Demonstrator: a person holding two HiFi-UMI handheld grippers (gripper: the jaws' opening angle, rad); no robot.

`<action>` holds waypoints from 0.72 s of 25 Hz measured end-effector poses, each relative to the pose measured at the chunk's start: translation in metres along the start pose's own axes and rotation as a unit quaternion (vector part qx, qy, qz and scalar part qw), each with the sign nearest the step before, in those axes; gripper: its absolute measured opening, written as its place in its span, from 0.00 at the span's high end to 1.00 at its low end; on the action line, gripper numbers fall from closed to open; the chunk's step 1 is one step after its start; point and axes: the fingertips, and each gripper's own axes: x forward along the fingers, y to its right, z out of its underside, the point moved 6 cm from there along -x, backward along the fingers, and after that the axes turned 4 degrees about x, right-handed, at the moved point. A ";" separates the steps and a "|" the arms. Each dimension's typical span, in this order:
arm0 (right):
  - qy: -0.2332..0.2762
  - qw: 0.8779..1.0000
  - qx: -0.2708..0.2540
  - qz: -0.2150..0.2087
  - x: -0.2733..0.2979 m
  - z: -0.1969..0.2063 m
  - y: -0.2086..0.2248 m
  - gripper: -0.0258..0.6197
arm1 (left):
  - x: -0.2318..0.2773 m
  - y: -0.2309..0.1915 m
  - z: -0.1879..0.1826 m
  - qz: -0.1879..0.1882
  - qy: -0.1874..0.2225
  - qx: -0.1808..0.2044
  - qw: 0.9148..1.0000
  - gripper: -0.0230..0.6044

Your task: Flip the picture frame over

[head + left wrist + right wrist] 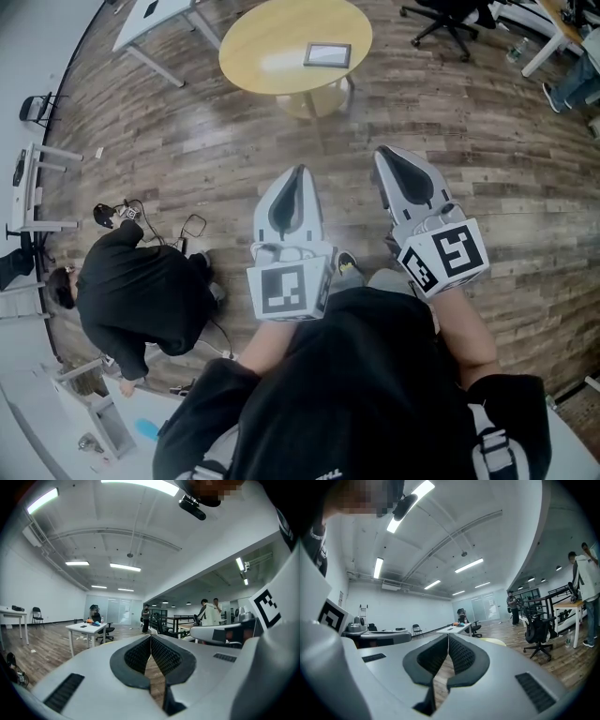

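A grey picture frame [327,54] lies flat on a round yellow table [281,42] at the top of the head view, well ahead of both grippers. My left gripper [300,172] and right gripper [386,153] are held side by side over the wood floor, pointing level toward the table. Both are shut with nothing between the jaws. In the left gripper view the left gripper [150,637] shows its dark pads meeting at the tips. The right gripper [448,638] looks the same in its own view, with a sliver of the yellow table [494,641] past it.
A person in black [141,291] crouches on the floor at the left beside cables. White desks [150,19] stand at the back left, an office chair [450,19] at the back right. More people stand far off [208,613] in the gripper views.
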 end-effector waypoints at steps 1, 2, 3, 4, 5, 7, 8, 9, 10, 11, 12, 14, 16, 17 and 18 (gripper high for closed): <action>-0.003 1.000 -0.001 0.002 0.005 0.001 0.000 0.93 | 0.004 -0.005 0.000 -0.001 -0.001 -0.004 1.000 0.93; -0.006 1.000 -0.001 0.003 0.009 0.001 0.001 0.93 | 0.007 -0.009 0.001 -0.002 -0.001 -0.007 1.000 0.93; -0.008 1.000 0.000 0.004 0.013 0.002 0.002 0.93 | 0.011 -0.012 0.002 -0.003 -0.002 -0.010 1.000 0.93; -0.009 1.000 0.001 0.005 0.017 0.002 0.004 0.93 | 0.014 -0.015 0.003 -0.005 -0.003 -0.012 1.000 0.93; -0.011 1.000 0.002 0.005 0.022 0.002 0.005 0.93 | 0.017 -0.018 0.003 -0.006 -0.004 -0.014 1.000 0.93; -0.014 1.000 0.001 0.003 0.033 0.002 0.007 0.93 | 0.025 -0.025 0.005 -0.008 -0.007 -0.017 1.000 0.93; -0.016 1.000 0.002 0.002 0.039 0.002 0.008 0.93 | 0.028 -0.027 0.006 -0.009 -0.008 -0.019 1.000 0.93; -0.019 1.000 0.002 0.000 0.043 0.003 0.009 0.93 | 0.032 -0.030 0.007 -0.010 -0.011 -0.021 1.000 0.93; -0.021 1.000 0.003 -0.002 0.048 0.004 0.012 0.93 | 0.035 -0.031 0.008 -0.011 -0.014 -0.022 1.000 0.93; -0.023 1.000 0.004 -0.004 0.052 0.005 0.015 0.93 | 0.040 -0.033 0.010 -0.013 -0.017 -0.023 1.000 0.93; -0.024 1.000 0.005 -0.005 0.056 0.005 0.020 0.93 | 0.045 -0.034 0.011 -0.015 -0.020 -0.022 0.999 0.93; -0.024 1.000 0.008 -0.006 0.067 0.006 0.032 0.93 | 0.061 -0.036 0.013 -0.017 -0.023 -0.020 0.999 0.93; -0.022 1.000 0.011 -0.008 0.081 0.005 0.046 0.93 | 0.080 -0.038 0.012 -0.018 -0.024 -0.014 0.999 0.93; -0.020 1.000 0.013 -0.009 0.089 0.003 0.054 0.93 | 0.090 -0.039 0.011 -0.019 -0.025 -0.010 0.999 0.93; -0.018 1.000 0.016 -0.011 0.096 0.001 0.063 0.93 | 0.100 -0.039 0.009 -0.021 -0.030 -0.005 0.999 0.93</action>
